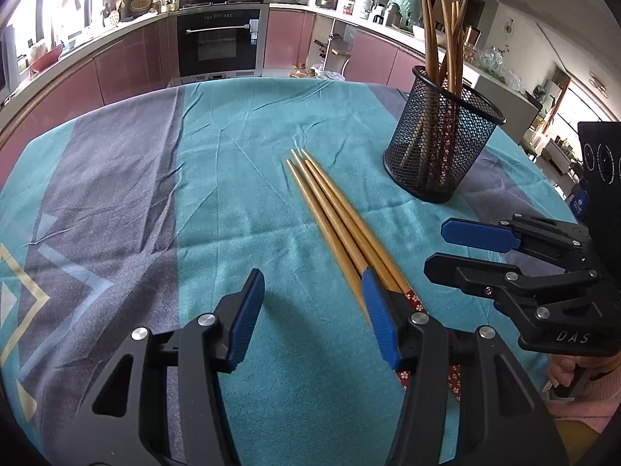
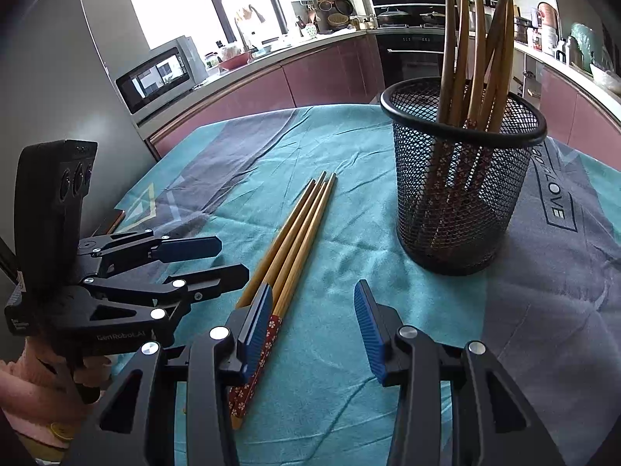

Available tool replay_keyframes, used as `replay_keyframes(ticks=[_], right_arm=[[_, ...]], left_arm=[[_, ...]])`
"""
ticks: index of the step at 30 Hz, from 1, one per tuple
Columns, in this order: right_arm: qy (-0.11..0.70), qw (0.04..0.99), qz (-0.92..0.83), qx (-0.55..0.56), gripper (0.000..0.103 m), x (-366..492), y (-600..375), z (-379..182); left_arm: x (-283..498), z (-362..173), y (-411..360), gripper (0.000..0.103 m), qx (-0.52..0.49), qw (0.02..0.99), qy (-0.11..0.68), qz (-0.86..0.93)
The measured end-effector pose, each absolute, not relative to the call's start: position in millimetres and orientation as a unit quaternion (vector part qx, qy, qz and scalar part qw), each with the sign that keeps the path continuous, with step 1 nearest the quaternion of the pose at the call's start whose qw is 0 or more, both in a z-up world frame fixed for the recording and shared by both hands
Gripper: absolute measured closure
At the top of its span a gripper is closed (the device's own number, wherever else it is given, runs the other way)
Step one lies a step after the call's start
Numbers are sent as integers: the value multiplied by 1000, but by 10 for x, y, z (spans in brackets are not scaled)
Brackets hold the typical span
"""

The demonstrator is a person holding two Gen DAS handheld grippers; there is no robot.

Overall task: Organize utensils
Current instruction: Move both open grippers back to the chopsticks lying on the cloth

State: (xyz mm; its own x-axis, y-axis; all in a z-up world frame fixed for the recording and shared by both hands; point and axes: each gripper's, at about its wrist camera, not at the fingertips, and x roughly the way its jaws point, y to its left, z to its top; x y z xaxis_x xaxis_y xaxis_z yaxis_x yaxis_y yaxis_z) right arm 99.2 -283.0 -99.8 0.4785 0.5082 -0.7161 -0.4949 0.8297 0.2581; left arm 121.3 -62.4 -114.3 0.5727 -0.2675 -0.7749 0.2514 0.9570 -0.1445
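Several bamboo chopsticks [image 1: 333, 217] with red flowered handle ends lie side by side on the teal tablecloth [image 1: 240, 178]; in the right wrist view these chopsticks [image 2: 295, 240] run up from the lower left. A black mesh holder [image 1: 442, 136] stands upright behind them with several chopsticks in it, and this holder [image 2: 462, 178] looms large in the right wrist view. My left gripper [image 1: 314, 318] is open and empty, its right finger over the chopsticks' handle ends. My right gripper [image 2: 312, 330] is open and empty, its left finger over the same ends. Each gripper shows in the other's view: right gripper [image 1: 458, 250], left gripper [image 2: 229, 258].
A pink-sleeved hand [image 2: 23, 384] holds the left gripper's handle. The round table's far edge [image 1: 271, 79] borders a kitchen with pink cabinets, a built-in oven [image 1: 219, 39] and a microwave [image 2: 155, 77]. Bare cloth lies left of the chopsticks.
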Motion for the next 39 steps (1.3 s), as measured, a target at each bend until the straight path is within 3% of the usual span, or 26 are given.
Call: replay_keyframes(ticks=[23, 39], right_arm=[[425, 858, 290, 7, 61, 1017, -2823, -1057], [422, 860, 287, -11, 61, 1030, -2730, -1057]], left_arm=[[1215, -1202, -709, 50, 9, 887, 439, -142], [1220, -1215, -680, 55, 8, 888, 438, -140]])
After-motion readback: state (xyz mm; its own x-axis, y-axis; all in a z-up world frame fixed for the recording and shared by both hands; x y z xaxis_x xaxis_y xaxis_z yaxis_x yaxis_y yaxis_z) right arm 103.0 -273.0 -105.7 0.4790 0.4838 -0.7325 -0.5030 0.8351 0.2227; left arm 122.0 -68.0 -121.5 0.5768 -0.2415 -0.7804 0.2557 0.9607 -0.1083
